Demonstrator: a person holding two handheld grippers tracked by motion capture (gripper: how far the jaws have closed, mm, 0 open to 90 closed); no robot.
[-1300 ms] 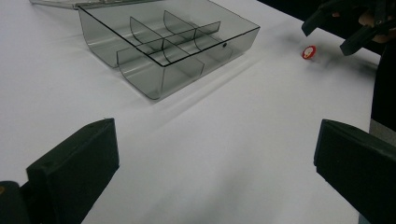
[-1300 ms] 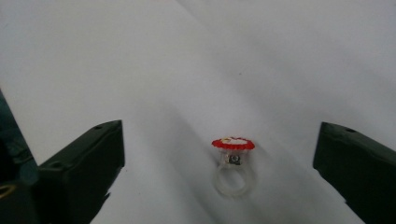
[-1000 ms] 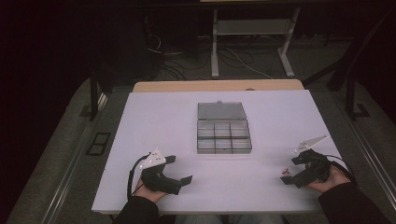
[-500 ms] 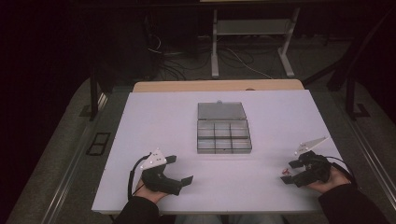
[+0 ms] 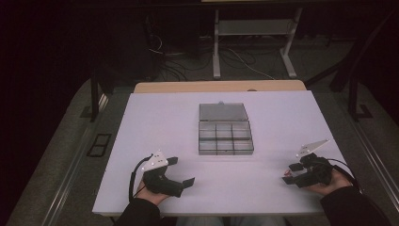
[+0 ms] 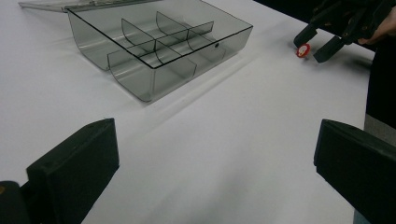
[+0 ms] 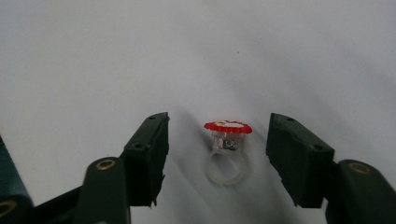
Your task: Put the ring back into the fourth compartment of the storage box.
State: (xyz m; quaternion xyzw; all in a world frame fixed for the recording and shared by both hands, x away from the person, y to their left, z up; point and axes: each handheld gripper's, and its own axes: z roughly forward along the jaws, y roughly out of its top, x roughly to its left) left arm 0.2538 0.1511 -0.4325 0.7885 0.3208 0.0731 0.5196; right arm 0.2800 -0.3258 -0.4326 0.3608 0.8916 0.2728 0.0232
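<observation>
My right gripper (image 7: 217, 156) rested low over the white table (image 5: 155, 117), near its front right corner. The ring (image 7: 227, 151), a clear plastic band with a red-rimmed round top, stood on the table between my two jaws. Its red top pointed away from my hand and its band sat nearer to me. A visible gap remained on each side of it, so neither pad touched the ring. The ring sat slightly closer to the jaw on the right of the right gripper view. My right jaws had just been closing and stood at a moderate width, with the ring between them but not gripped.

In the high view, the ring (image 5: 285, 175) showed as a small red spot at the tips of my right gripper (image 5: 294, 173).

My left gripper (image 5: 181, 172) lay near the front left of the table. Its jaws stood wide apart with bare table between them.

The clear compartment box (image 5: 225, 137) sat at the centre of the table with its lid folded back, well apart from both grippers.
</observation>
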